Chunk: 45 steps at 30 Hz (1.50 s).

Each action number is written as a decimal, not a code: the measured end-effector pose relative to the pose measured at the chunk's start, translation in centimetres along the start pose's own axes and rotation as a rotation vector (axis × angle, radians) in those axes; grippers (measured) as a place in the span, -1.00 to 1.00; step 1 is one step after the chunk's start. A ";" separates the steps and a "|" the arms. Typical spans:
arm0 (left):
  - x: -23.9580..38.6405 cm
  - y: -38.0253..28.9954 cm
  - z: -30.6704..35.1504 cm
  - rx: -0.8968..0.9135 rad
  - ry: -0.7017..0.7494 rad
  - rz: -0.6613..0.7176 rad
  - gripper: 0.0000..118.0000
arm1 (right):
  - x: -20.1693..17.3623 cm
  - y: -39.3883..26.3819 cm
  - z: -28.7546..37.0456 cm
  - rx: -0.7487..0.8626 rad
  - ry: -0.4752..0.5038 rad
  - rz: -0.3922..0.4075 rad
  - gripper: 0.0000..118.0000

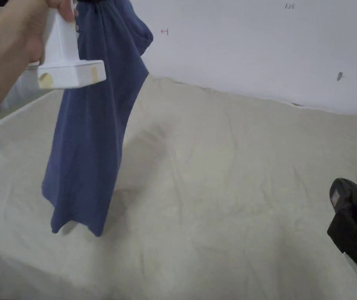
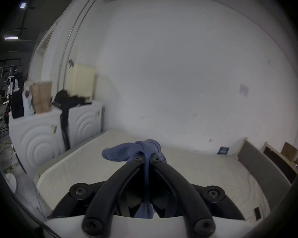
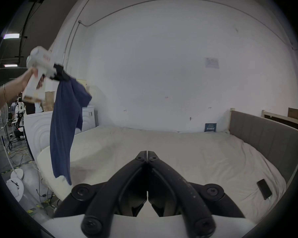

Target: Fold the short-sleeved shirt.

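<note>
We are at the very start of the fold. Our left tongs [image 2: 146,157] are clamped on a bunched edge of the dark blue, soft cotton short-sleeved shirt [image 1: 91,129], raised high at the left of the scene. The shirt hangs down in a loose, narrow drape, one sleeve flopping out near the top. Its lower hem dangles just above the wide bed [image 1: 232,175] covered in a wrinkled cream sheet; whether the hem touches the sheet, we cannot tell. Our right tongs [image 3: 147,153] are pressed together on nothing, low at the near right, well apart from the shirt. No fold is made yet. We judge that spreading the shirt flat on the bed comes first, and every fold remains.
</note>
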State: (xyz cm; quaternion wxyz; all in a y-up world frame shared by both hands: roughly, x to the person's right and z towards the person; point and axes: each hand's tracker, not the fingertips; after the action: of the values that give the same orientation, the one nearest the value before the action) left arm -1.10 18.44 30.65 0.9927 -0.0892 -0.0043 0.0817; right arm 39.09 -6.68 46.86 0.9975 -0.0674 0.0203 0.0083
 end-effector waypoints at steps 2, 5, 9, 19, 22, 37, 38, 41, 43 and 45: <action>2.6 2.3 0.9 0.051 -0.060 0.001 -0.93 | -0.8 1.1 4.5 0.021 -0.039 -0.007 -0.98; 6.7 4.8 1.3 0.089 -0.105 0.004 -0.93 | -0.7 1.4 5.1 0.049 -0.082 -0.021 -0.98; 12.2 6.1 0.1 0.086 -0.180 0.001 -0.93 | 3.4 1.6 8.9 0.067 -0.147 -0.036 -0.98; 23.7 -5.2 -7.4 -0.161 -0.312 -0.134 -0.93 | 7.0 1.5 11.1 0.053 -0.282 -0.059 -0.98; 26.1 -12.5 -9.6 -0.270 -0.321 -0.278 -0.93 | 8.1 1.1 11.2 0.041 -0.319 -0.086 -0.98; 26.7 -45.7 -10.1 -0.885 -0.280 -0.412 -0.88 | 9.8 -1.4 9.7 -0.055 -0.353 -0.121 -0.98; 26.4 -46.2 -9.8 -0.870 -0.272 -0.406 -0.75 | 9.7 -1.5 9.6 -0.059 -0.349 -0.123 -0.98; 25.3 -45.3 -10.2 -0.814 -0.273 -0.390 0.38 | 9.4 -1.7 9.0 -0.066 -0.336 -0.124 -0.98; 24.4 -43.1 -10.3 -0.809 -0.313 -0.310 1.00 | 9.0 -1.6 8.7 -0.071 -0.325 -0.117 -0.98; 23.2 -39.6 -9.4 -0.672 -0.362 -0.202 0.97 | 8.7 -1.6 8.3 -0.073 -0.314 -0.112 -0.98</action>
State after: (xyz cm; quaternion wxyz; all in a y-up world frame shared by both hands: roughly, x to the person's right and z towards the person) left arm 28.42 -17.85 28.26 0.8943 -0.3926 -0.2145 -0.0080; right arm 48.16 -7.02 54.94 0.9842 -0.1022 -0.1400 -0.0359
